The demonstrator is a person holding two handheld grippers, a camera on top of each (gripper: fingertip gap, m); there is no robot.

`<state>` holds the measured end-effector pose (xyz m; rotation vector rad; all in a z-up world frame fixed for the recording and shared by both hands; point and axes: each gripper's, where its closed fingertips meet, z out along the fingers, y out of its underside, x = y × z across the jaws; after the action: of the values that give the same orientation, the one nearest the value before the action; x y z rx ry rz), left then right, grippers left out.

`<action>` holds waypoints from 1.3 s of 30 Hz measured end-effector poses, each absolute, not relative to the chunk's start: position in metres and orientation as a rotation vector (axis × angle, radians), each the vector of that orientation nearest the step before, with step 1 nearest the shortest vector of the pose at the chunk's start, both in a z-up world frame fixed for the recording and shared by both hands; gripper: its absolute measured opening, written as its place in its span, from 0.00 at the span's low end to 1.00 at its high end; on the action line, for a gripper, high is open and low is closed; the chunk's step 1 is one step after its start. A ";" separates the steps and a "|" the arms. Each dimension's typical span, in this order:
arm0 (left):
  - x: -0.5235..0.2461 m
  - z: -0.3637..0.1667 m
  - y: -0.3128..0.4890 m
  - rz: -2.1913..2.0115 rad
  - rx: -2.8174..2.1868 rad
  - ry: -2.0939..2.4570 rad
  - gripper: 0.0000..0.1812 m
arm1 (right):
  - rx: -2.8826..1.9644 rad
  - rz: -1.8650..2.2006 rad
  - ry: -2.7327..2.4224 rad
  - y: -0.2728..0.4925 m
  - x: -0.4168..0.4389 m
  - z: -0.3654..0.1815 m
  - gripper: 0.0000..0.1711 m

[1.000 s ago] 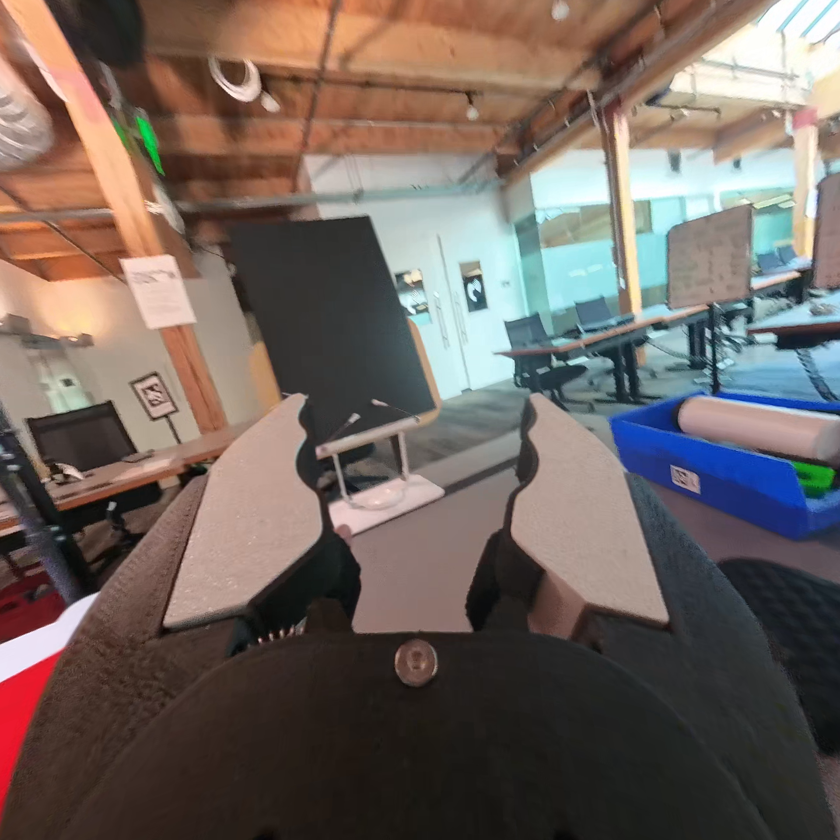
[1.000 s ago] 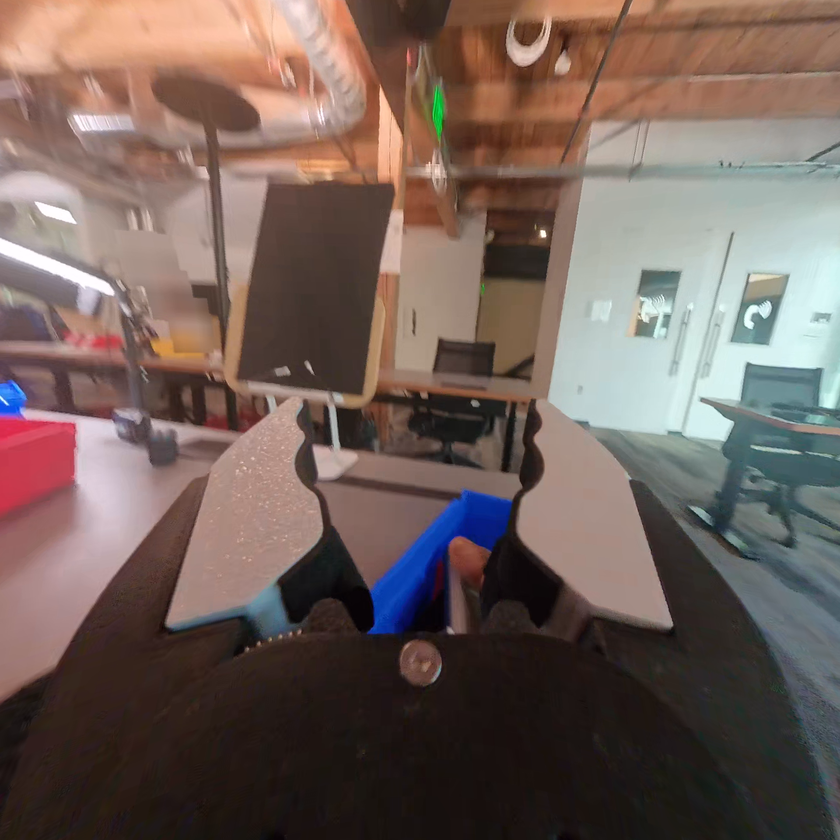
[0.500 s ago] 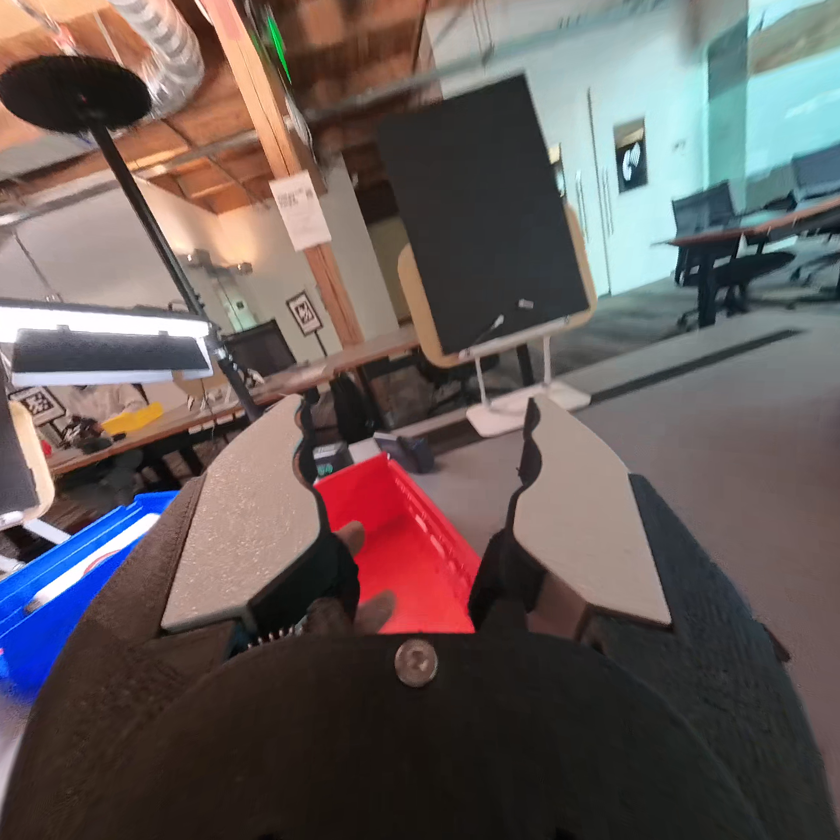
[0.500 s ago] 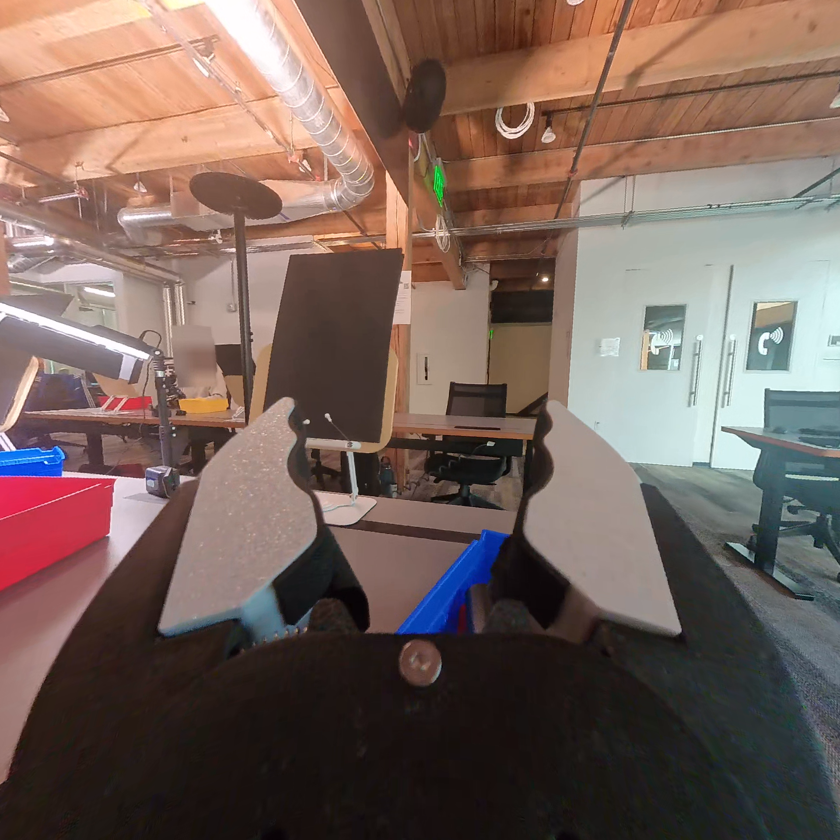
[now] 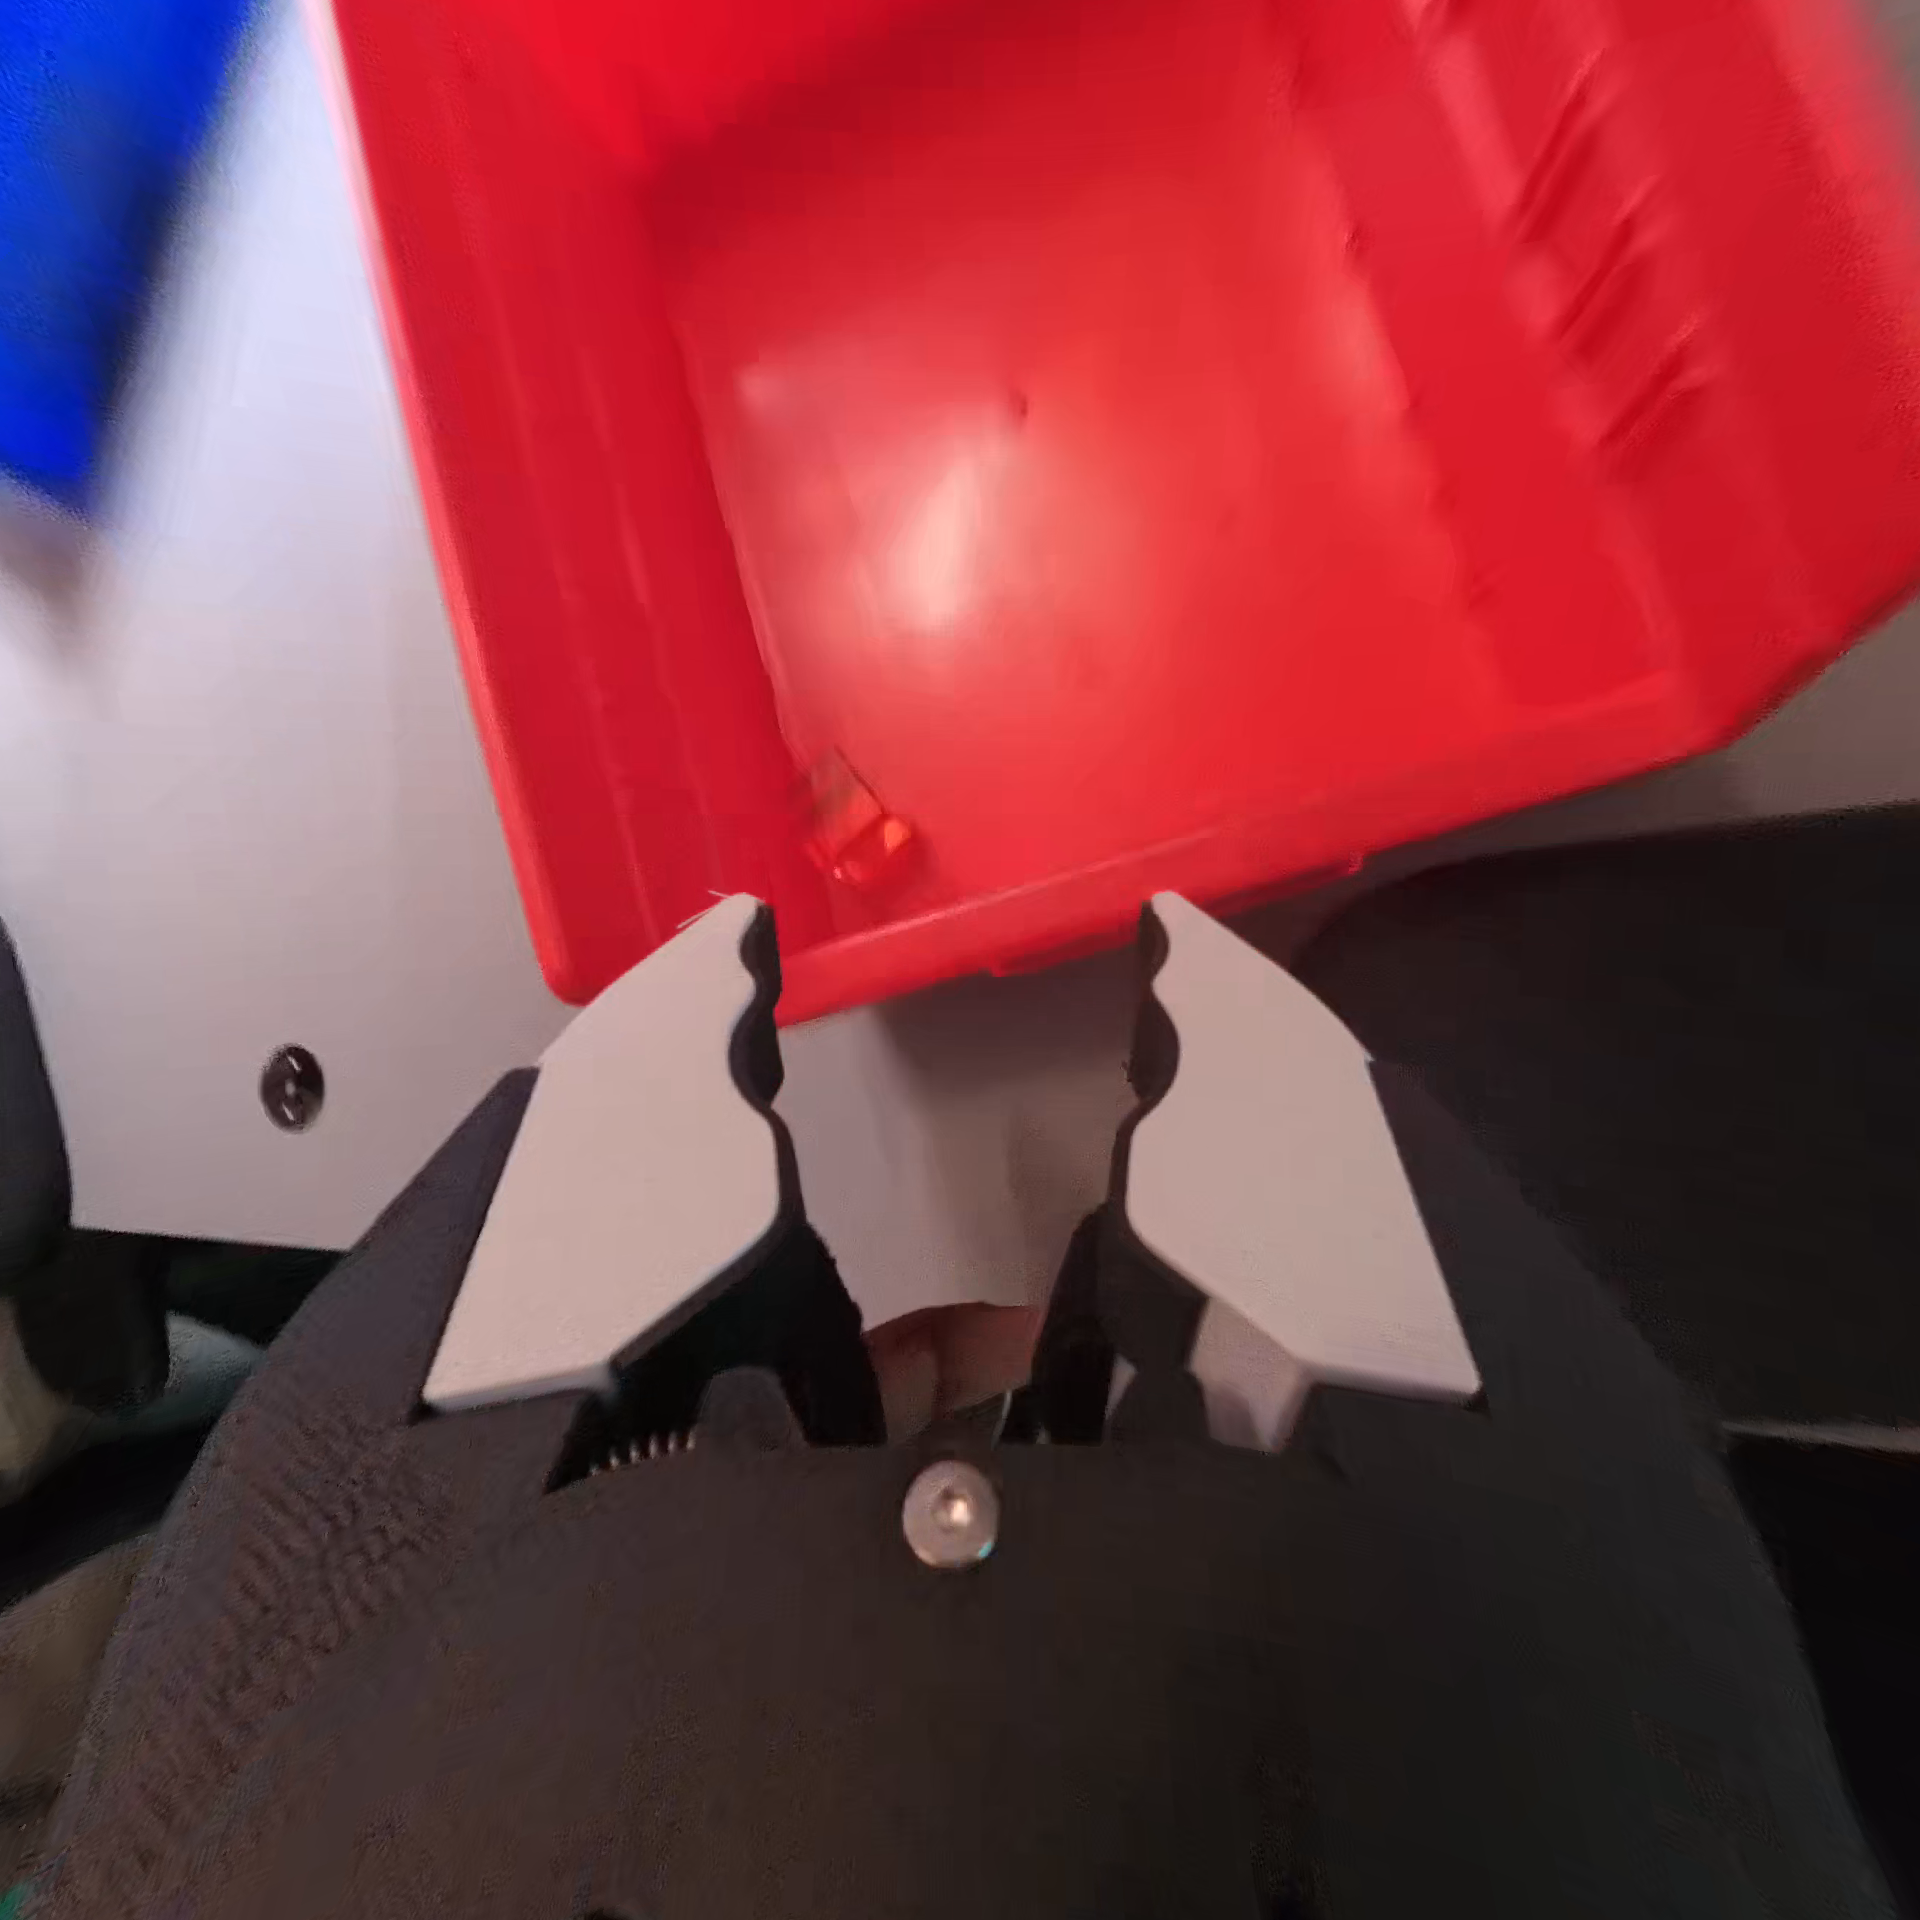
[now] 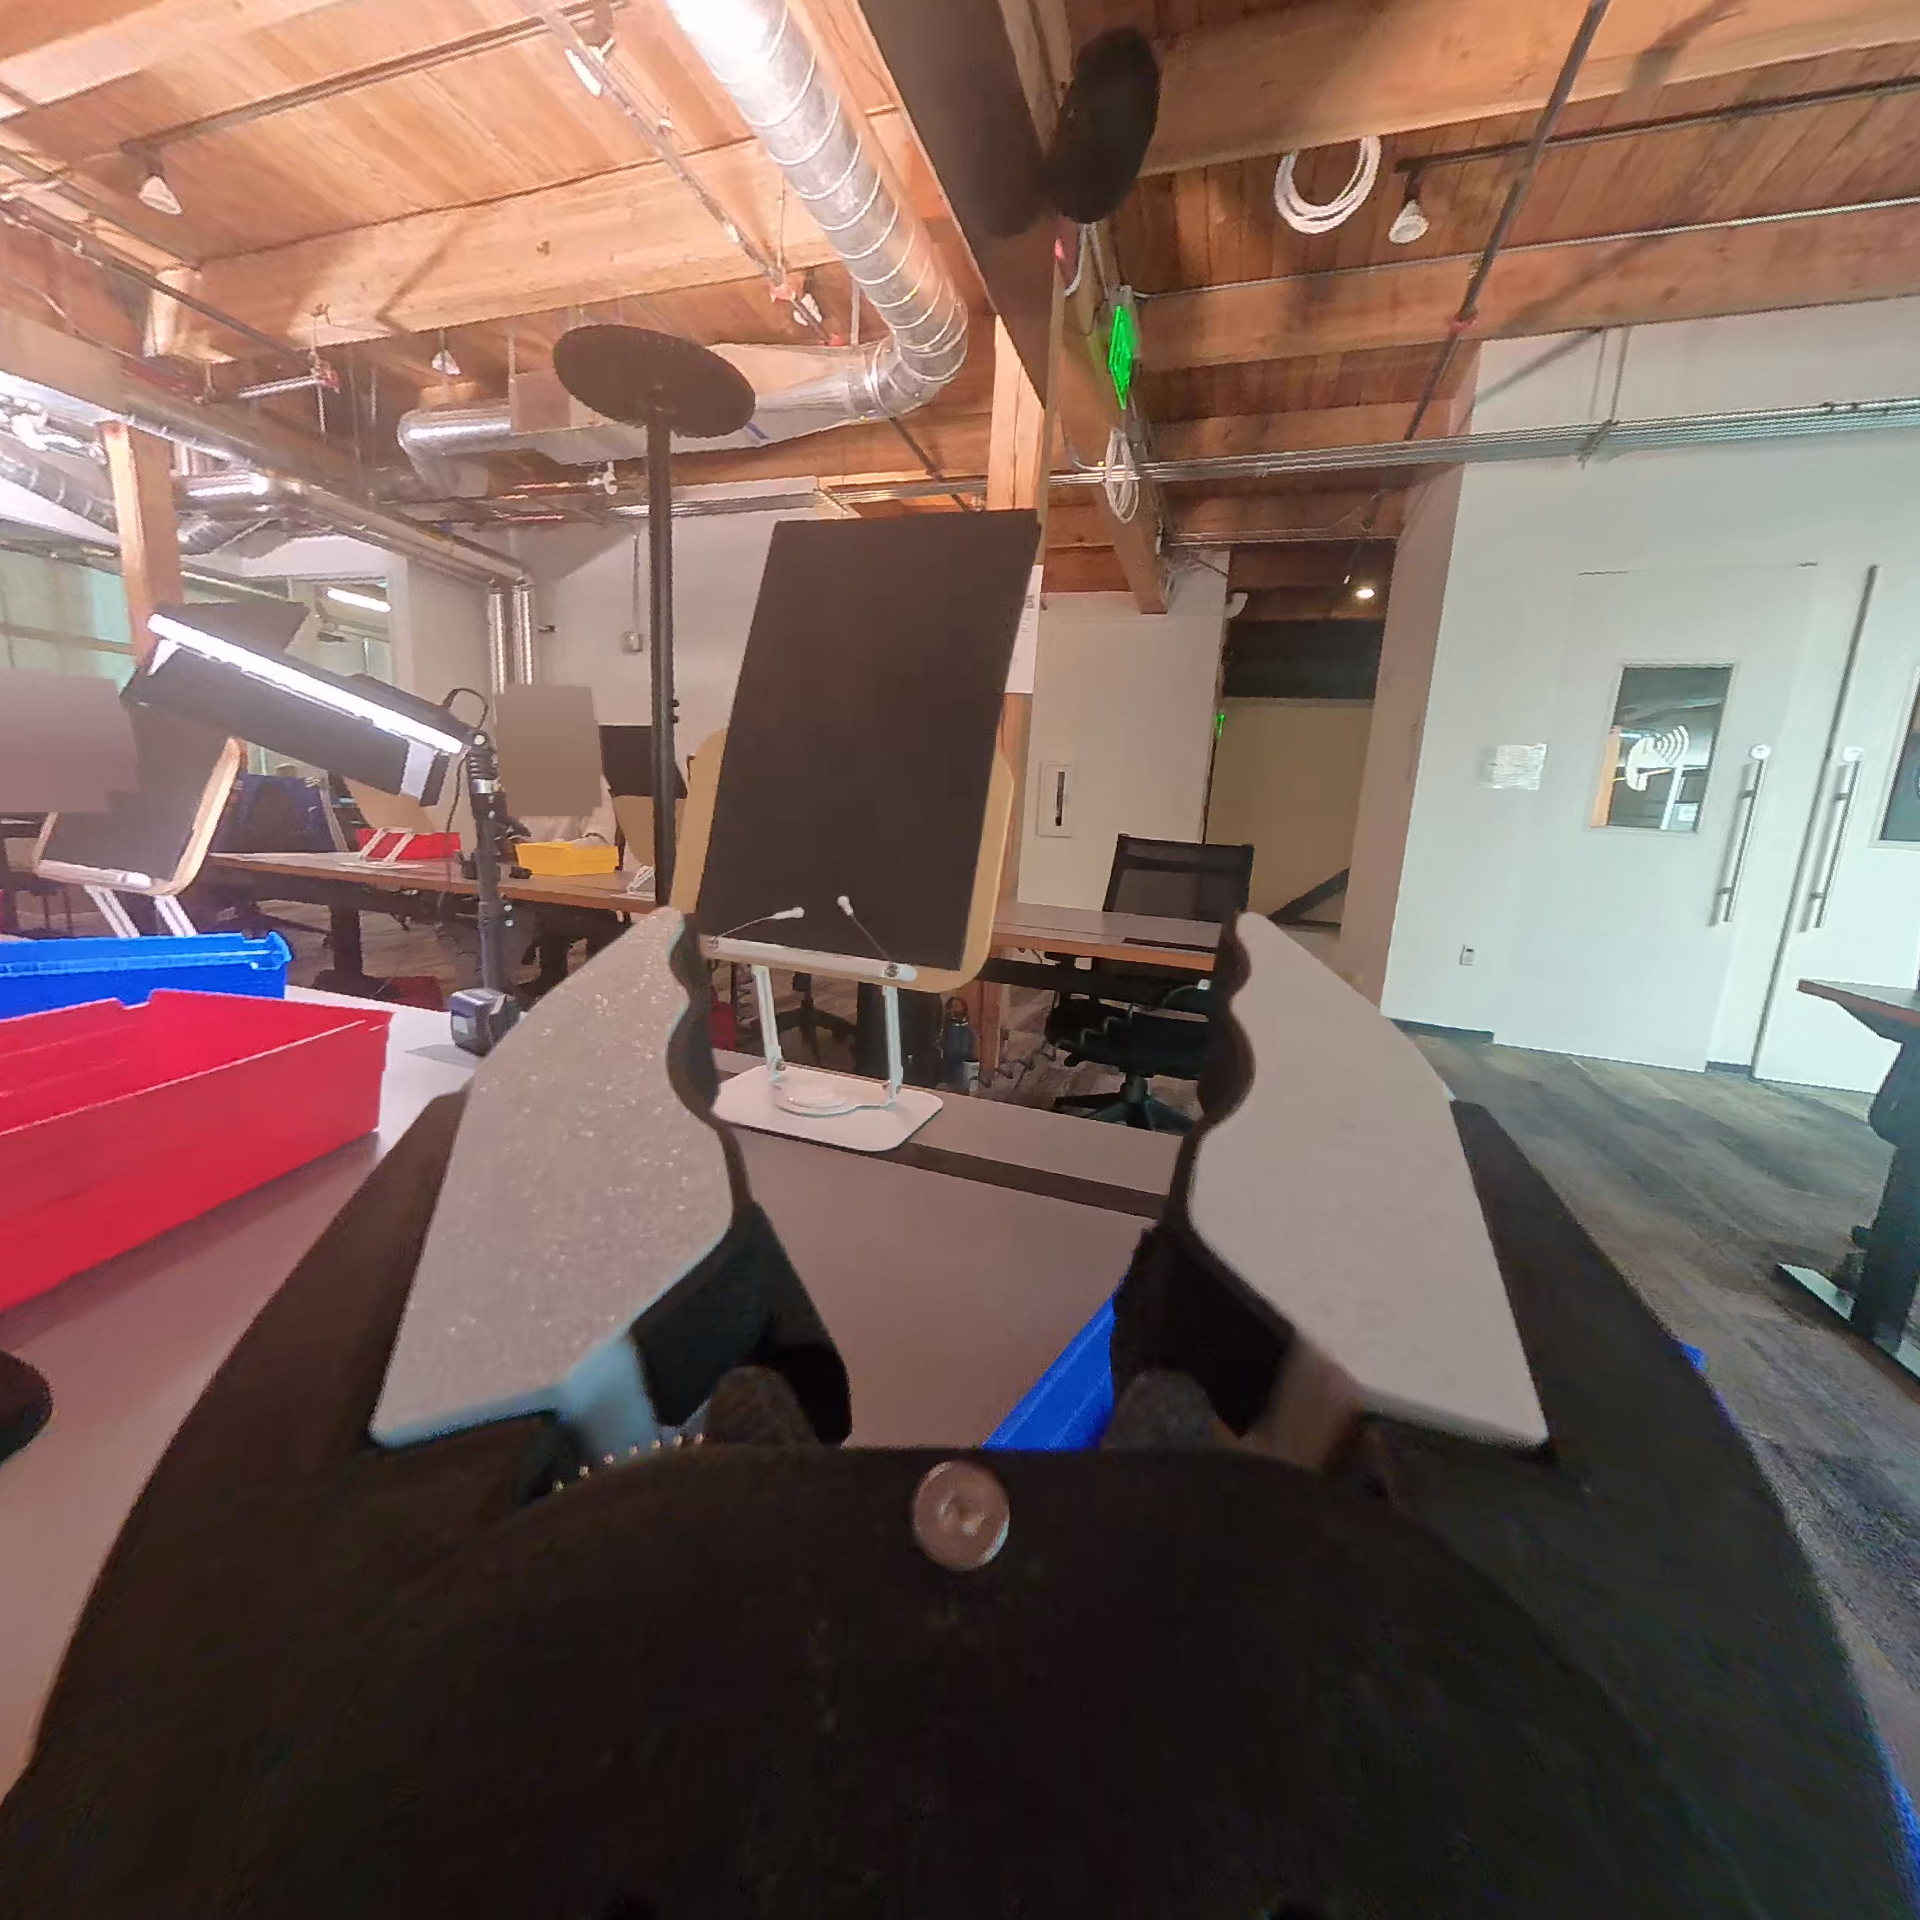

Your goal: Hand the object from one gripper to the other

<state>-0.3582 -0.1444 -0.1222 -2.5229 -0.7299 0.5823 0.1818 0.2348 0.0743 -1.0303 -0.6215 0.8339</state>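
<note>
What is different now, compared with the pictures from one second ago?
The left tool has swung left and tipped down: it now points into the red bin, near a small clear piece in the near corner. Nothing was grasped or released. The right tool hardly moved; both stay open and empty.

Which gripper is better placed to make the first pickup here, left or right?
Left. The left gripper is open and tilted down over the red bin, with a small red object just ahead of its fingertips. The right gripper, also open, faces out across the room with nothing between its fingers.
</note>
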 end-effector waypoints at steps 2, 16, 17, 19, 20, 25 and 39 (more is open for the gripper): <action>-0.369 -0.139 -0.144 0.511 -2.612 -0.774 0.33 | -1.033 0.833 -0.647 0.231 0.178 0.073 0.54; -0.413 -0.179 -0.147 0.423 -2.694 -1.031 0.24 | -0.945 0.821 -0.725 0.199 0.173 0.086 0.51; -0.412 -0.179 -0.143 0.410 -2.690 -0.997 0.26 | -0.937 0.819 -0.726 0.198 0.173 0.087 0.51; -0.407 -0.177 -0.132 0.345 -2.664 -0.923 0.25 | -0.930 0.825 -0.728 0.196 0.171 0.088 0.50; -0.403 -0.176 -0.126 0.302 -2.653 -0.880 0.23 | -0.930 0.830 -0.732 0.195 0.170 0.087 0.50; -0.417 -0.159 -0.131 0.492 -2.597 -0.920 0.25 | -0.933 0.825 -0.749 0.194 0.166 0.085 0.50; -0.416 -0.173 -0.117 0.609 -2.646 -0.784 0.16 | -0.929 0.809 -0.793 0.189 0.158 0.081 0.48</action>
<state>-0.4161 -0.1166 -0.1730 -2.6456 -0.7843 0.6088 0.1580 0.1893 0.0805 -0.9294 -0.7935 0.8095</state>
